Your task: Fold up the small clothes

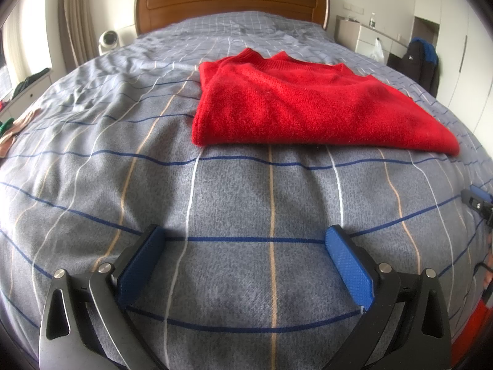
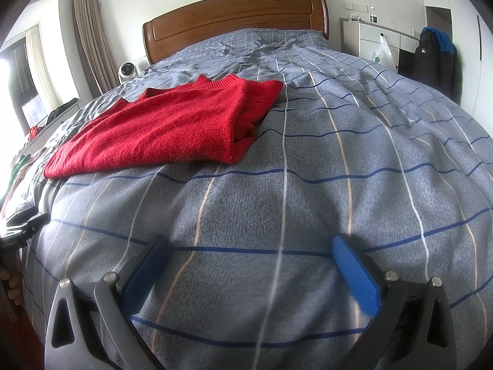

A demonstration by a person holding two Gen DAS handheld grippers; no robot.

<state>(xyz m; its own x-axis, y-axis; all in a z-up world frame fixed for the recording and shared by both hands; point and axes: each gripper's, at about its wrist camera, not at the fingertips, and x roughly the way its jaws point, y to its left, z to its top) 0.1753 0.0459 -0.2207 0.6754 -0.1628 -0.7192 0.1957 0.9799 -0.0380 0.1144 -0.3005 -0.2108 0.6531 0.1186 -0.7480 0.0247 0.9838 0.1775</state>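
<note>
A red knit sweater (image 1: 308, 108) lies folded into a rough rectangle on the grey checked bedcover (image 1: 246, 191), collar toward the headboard. In the right wrist view the sweater (image 2: 166, 129) is up and to the left, its folded layers showing along the right edge. My left gripper (image 1: 246, 240) hovers open over bare cover, well short of the sweater's near edge, nothing between its blue pads (image 1: 348, 265). My right gripper (image 2: 251, 252) is also open and empty, to the right of and nearer than the sweater. The other gripper's body (image 1: 477, 200) peeks in at the right edge.
A wooden headboard (image 1: 231, 3) closes the far end of the bed. A small white fan (image 1: 107, 41) sits at the left, a white dresser (image 1: 366, 35) with a bag and a dark backpack (image 1: 422, 61) at the right. Other clothes (image 1: 12, 129) lie at the bed's left edge.
</note>
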